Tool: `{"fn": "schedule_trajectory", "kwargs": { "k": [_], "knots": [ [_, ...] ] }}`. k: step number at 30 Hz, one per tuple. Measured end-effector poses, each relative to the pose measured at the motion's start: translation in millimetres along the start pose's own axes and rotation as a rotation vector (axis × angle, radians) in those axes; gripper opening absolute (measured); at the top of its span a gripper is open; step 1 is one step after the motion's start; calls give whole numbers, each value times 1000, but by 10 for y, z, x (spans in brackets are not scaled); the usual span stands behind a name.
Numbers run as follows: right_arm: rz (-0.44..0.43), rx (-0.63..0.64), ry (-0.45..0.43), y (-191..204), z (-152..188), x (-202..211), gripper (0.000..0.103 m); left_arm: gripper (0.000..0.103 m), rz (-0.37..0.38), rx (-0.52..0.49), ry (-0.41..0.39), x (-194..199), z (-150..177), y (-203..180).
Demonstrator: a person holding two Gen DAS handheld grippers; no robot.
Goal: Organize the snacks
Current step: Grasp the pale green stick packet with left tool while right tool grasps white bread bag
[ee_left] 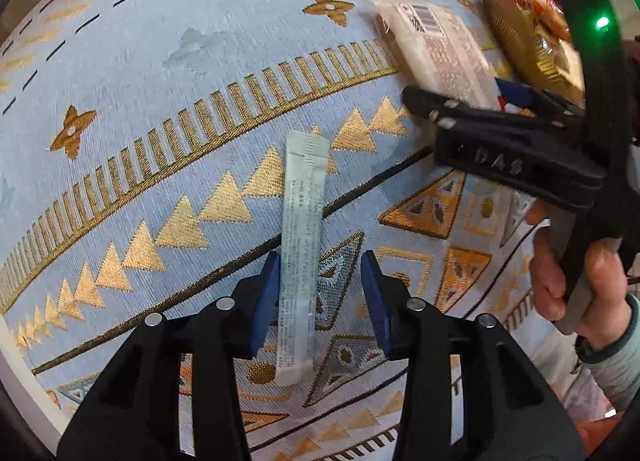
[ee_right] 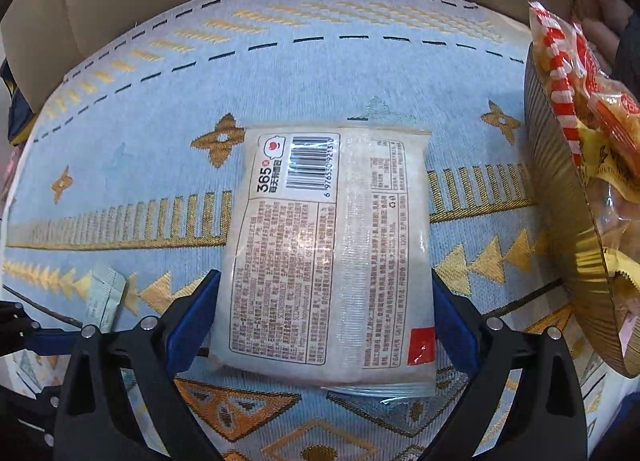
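One flat white bread packet (ee_right: 332, 249) with a barcode lies on the patterned cloth (ee_right: 160, 109), spanned by the wide-open right gripper (ee_right: 326, 321). One pale stick sachet (ee_left: 302, 245) lies between the open left gripper (ee_left: 320, 301), ungrasped.

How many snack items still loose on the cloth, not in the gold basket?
2. The long pale-blue stick sachet lies between the open left hand-held gripper fingers. The white rectangular bread packet sits between the right hand-held gripper pads. Others may be out of view.
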State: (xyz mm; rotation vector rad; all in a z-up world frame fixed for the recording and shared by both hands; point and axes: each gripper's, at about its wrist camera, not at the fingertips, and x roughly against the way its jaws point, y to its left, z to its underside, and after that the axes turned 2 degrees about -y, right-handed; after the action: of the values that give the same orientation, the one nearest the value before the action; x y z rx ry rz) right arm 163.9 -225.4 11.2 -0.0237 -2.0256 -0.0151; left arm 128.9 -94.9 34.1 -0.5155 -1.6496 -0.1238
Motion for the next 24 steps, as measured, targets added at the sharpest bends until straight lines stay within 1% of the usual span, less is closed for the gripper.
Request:
{"fn": "schedule_trajectory", "kwargs": {
  "k": [1,2,3,4,5,8,10,12,13,16,18,20,22,24],
  "knots": [
    [4,-10,-11,-19,10,22,88,38,-9,-1,-3,-5,12,-28],
    [-8,-21,-18,-42,22,46,85,33,-32,-7,-8,-14,20,-59],
    [-21,-30,-28,-62,33,81,80,30,-45,-13,-11,-23,31,-67],
    [-22,-33,-35,-78,48,104,77,26,-67,-29,-15,-28,44,-86],
    [-23,-36,-37,-93,64,121,77,21,-83,-41,-19,-26,63,-77],
    [-38,-53,-36,-152,188,194,77,20,-106,-67,-30,-29,111,-153],
    [-50,-78,-33,-229,380,292,76,20,-130,-99,-40,-18,190,-253],
    [-45,-99,-24,-316,672,409,77,22,-163,-144,-55,-24,244,-367],
    [-41,-101,-18,-341,780,445,77,24,-174,-164,-60,-23,278,-415],
    [-17,-100,25,-415,1222,565,77,31,-189,-203,-66,-35,358,-559],
    [-10,-80,25,-432,1463,680,77,33,-201,-223,-69,-47,410,-628],
    [-1,-70,37,-414,1583,735,79,34,-208,-228,-71,-59,474,-699],
    [-16,-86,51,-424,1612,748,85,34,-216,-216,-72,-45,520,-731],
    [-43,-116,65,-472,1581,755,87,41,-241,-203,-75,-19,541,-696]
  ]
}}
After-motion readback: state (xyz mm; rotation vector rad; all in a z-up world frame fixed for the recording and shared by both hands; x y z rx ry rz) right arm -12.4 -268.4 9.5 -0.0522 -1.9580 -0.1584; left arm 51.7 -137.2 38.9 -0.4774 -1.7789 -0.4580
